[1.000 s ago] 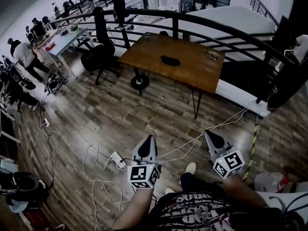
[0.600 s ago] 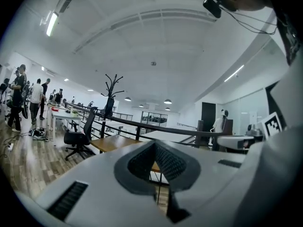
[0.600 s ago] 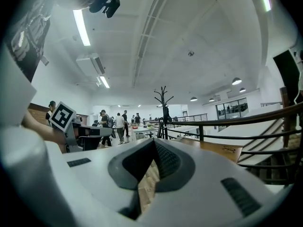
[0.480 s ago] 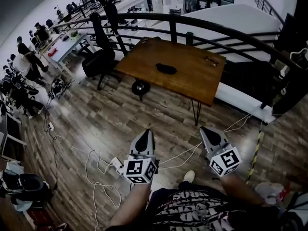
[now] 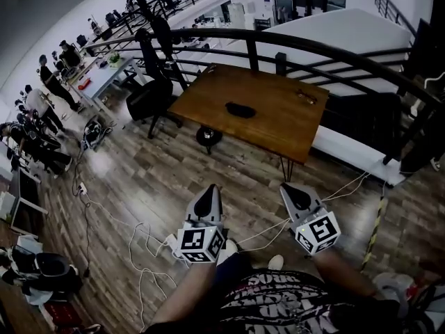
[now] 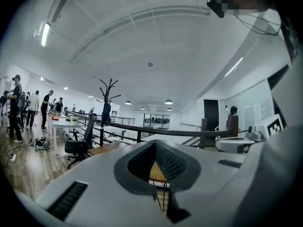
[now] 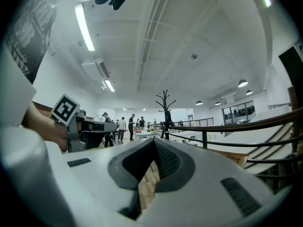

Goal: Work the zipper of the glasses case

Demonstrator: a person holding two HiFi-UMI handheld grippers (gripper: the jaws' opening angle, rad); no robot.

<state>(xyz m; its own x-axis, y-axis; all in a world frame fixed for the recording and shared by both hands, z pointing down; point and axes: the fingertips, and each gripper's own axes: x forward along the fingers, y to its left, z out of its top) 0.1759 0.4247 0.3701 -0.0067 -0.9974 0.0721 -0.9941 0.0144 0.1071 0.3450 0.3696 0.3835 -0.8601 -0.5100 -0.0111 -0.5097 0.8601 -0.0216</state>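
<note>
Two empty, pressed together: left hand-held gripper (image 5: 210, 193), right hand-held gripper (image 5: 288, 190). Case (image 5: 240, 109) well ahead on table (image 5: 278, 127); probably light, semi-stiff. Pin shell, pinch pull.

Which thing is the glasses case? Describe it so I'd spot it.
Find the brown wooden table beside the curved black railing. Near its middle lies a dark oval case. A small thin object by the far right corner is far slighter.
</note>
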